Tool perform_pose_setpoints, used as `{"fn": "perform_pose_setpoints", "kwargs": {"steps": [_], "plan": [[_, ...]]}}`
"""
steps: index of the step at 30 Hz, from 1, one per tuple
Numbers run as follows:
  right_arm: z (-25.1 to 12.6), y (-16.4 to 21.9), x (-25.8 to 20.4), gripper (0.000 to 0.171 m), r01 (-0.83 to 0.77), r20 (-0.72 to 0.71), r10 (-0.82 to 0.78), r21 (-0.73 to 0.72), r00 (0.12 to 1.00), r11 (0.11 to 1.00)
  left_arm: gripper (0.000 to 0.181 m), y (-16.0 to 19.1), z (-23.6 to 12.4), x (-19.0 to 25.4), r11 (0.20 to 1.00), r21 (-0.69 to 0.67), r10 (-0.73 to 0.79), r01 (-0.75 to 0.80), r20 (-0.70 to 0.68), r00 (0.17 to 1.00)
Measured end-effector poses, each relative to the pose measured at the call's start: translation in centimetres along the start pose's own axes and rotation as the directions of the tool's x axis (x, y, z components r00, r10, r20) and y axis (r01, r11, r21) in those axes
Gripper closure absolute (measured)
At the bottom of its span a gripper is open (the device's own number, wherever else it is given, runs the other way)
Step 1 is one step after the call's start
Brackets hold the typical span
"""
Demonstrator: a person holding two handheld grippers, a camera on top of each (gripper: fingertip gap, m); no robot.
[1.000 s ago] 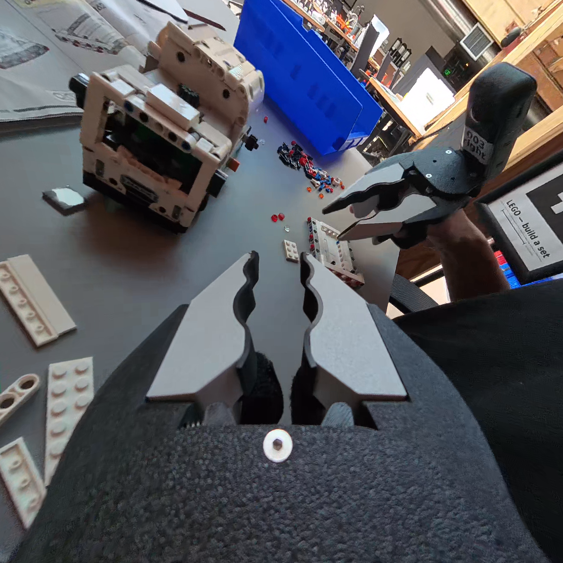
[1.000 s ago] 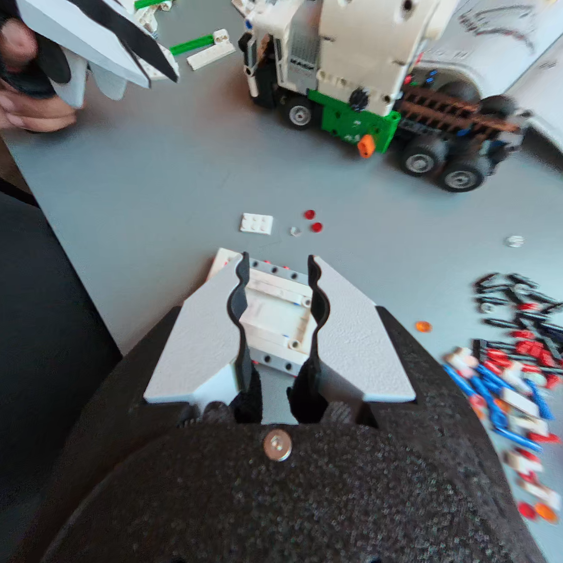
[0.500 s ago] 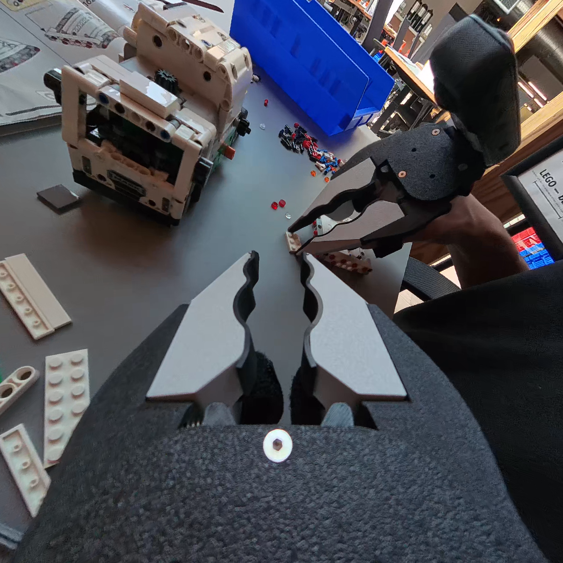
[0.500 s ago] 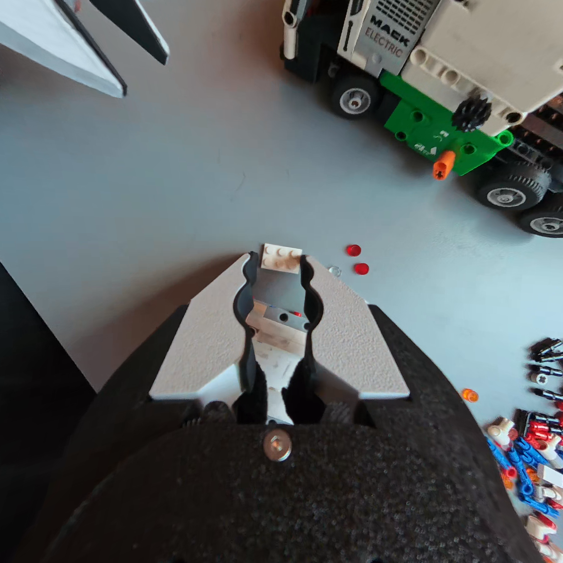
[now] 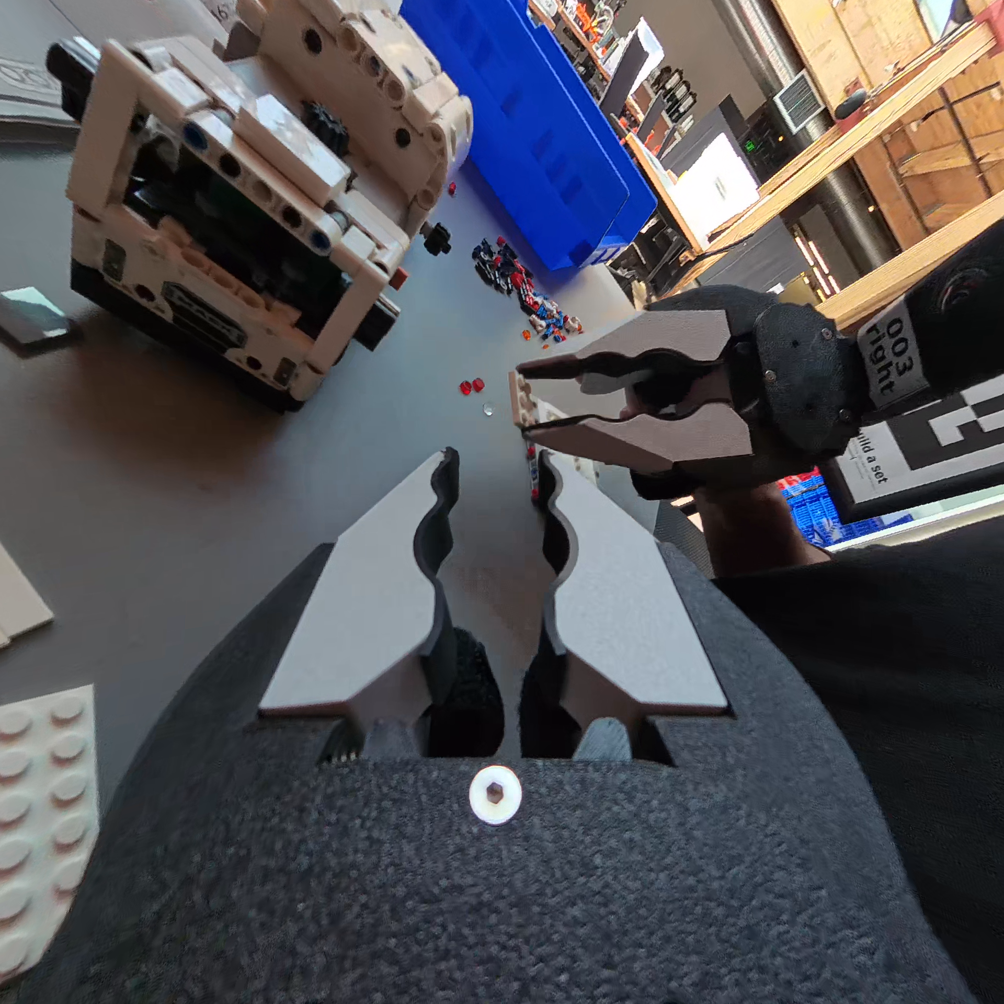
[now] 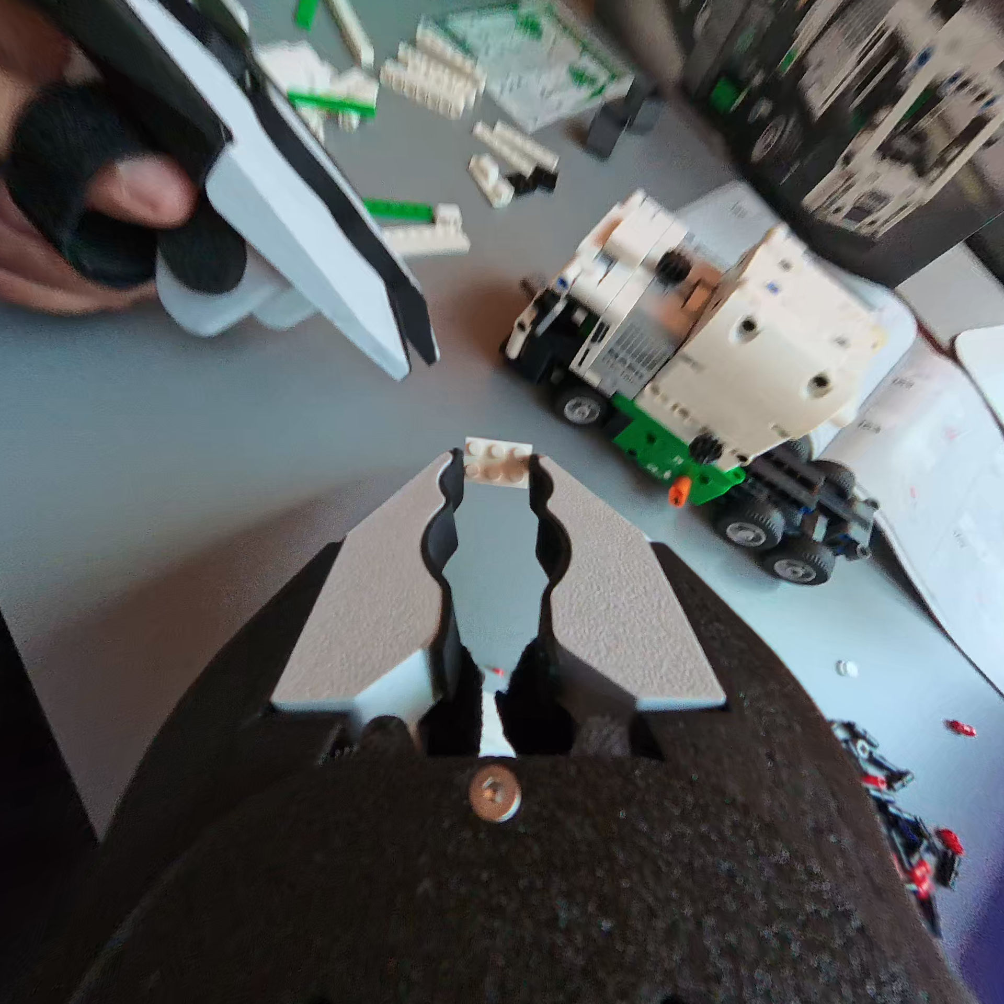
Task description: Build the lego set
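Change: right hand-held gripper (image 6: 497, 462) has closed on the small white plate (image 6: 497, 466) it straddled half a second ago and lifted it off the bench (image 6: 190, 462); the view has swung toward the truck
Right hand-held gripper: narrow, fingertips pinching the two short ends of the plate; studs face the camera; in the left wrist view the same plate (image 5: 520, 399) shows edge-on at the tips of that gripper (image 5: 522, 401), raised above the bench (image 5: 179, 505)
Left hand-held gripper: (image 5: 494, 462) part open, holding nothing; low over bare bench; its tips (image 6: 418, 353) sit up and left of the plate in the right wrist view
Lego truck: (image 6: 701, 380) white cab and body, green side panel, black wheels; upright on the bench, right of the plate
Loose parts: two red round studs (image 5: 471, 386) near the truck's front (image 5: 228, 217); heap of small red, blue and black pieces (image 5: 521, 293) beside a blue bin (image 5: 538, 141); white plates and green beams (image 6: 429, 81) at the far side, blurred
White frame assembly: (image 5: 535, 462) mostly hidden behind the left fingers
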State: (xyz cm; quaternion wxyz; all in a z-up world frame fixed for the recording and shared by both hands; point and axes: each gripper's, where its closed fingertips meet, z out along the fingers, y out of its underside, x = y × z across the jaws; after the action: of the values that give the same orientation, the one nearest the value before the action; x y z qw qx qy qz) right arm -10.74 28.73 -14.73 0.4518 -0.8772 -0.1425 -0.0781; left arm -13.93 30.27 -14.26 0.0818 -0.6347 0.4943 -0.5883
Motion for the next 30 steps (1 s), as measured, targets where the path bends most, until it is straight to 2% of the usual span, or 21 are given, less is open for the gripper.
{"fn": "perform_pose_setpoints", "kwargs": {"steps": [1,4,8,14,19,20,22,24,26,28,30], "plan": [[-0.1,-1.1,0.3,0.149,-0.025,-0.005,0.025,0.061,1.000,0.998,0.154,-0.4,0.0,0.2,1.000,0.018,-0.005,0.006,-0.017,1.000],[-0.2,-3.6,0.6,0.148,-0.084,-0.005,0.087,0.196,0.996,0.977,0.153,-1.7,-0.1,1.4,0.994,0.093,-0.043,0.054,-0.115,0.992],[0.2,-4.1,-0.9,0.148,-0.003,-0.002,0.003,0.208,1.000,0.978,0.153,-2.8,-0.3,2.6,0.977,0.150,-0.114,0.152,-0.234,0.965],[0.1,-3.8,-2.3,0.148,0.178,-0.043,-0.173,0.181,0.984,0.967,0.157,-1.4,0.8,1.7,0.994,0.041,-0.097,0.103,-0.136,0.986],[-0.2,-3.7,-2.2,0.149,0.299,-0.079,-0.290,0.144,0.954,0.943,0.170,-0.8,0.4,1.6,0.994,0.000,-0.105,0.106,-0.147,0.983],[-0.3,-3.7,-2.3,0.149,0.313,-0.077,-0.305,0.142,0.949,0.939,0.179,-0.8,0.3,1.9,0.994,-0.003,-0.105,0.106,-0.166,0.981],[-0.1,-3.5,-2.4,0.148,0.328,-0.071,-0.321,0.140,0.944,0.934,0.179,-0.6,0.3,2.0,0.995,-0.013,-0.102,0.101,-0.169,0.980],[0.0,-3.3,-2.5,0.148,0.275,-0.050,-0.271,0.150,0.961,0.950,0.179,-0.5,0.2,1.9,0.994,-0.013,-0.107,0.106,-0.164,0.981],[-0.4,-3.8,-2.3,0.147,0.152,-0.014,-0.152,0.199,0.988,0.968,0.179,-1.3,-0.1,2.2,0.990,0.043,-0.121,0.132,-0.208,0.971],[-1.4,-4.8,-2.1,0.145,-0.032,0.065,0.014,0.278,0.998,0.960,0.179,-2.2,-0.7,3.0,0.977,0.114,-0.142,0.182,-0.291,0.946],[-2.0,-5.4,-2.3,0.146,-0.239,0.203,0.182,0.309,0.962,0.921,0.179,-3.6,-1.5,4.0,0.949,0.202,-0.151,0.244,-0.388,0.909]]}}
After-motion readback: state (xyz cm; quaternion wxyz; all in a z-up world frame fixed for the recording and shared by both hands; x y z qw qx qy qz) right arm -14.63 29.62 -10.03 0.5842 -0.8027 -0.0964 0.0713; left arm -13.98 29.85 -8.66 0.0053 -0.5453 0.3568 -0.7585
